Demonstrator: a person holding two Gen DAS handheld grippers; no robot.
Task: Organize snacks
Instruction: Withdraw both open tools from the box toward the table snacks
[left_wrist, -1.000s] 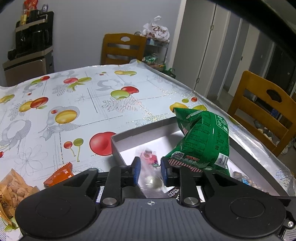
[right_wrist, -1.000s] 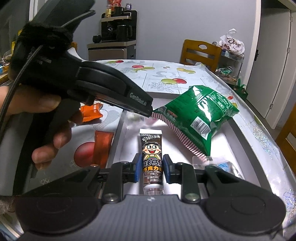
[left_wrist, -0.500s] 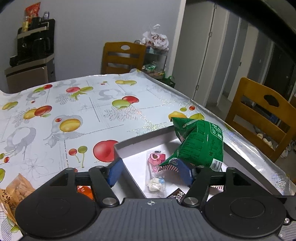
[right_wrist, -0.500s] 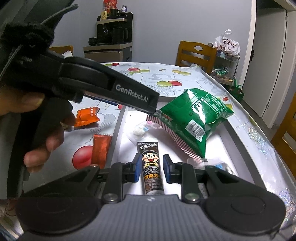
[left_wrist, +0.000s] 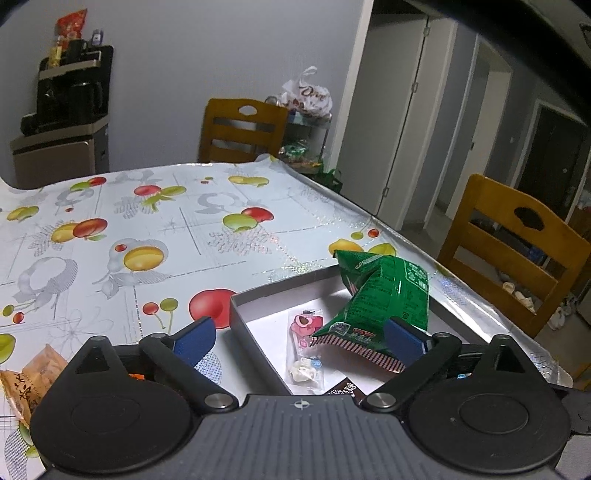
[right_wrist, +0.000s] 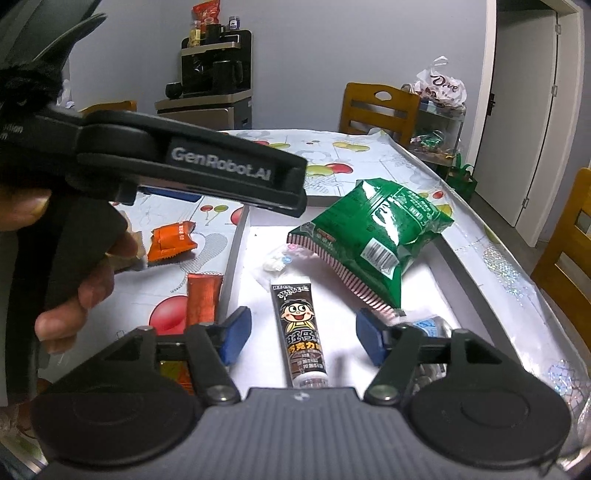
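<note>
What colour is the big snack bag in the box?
Green, with a red-and-white striped bottom edge. The bag shows best in the right wrist view, lying in the box.

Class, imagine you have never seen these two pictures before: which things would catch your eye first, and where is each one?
The shiny green snack bag stands out first, propped against the far right wall of the grey box. Next comes the black cartoon-face tube, lying flat in the box between the open right gripper's fingers. Orange packets lie outside on the fruit-print tablecloth.

Both grippers' fingers (left_wrist: 195, 338) now apart (snacks released)
</note>
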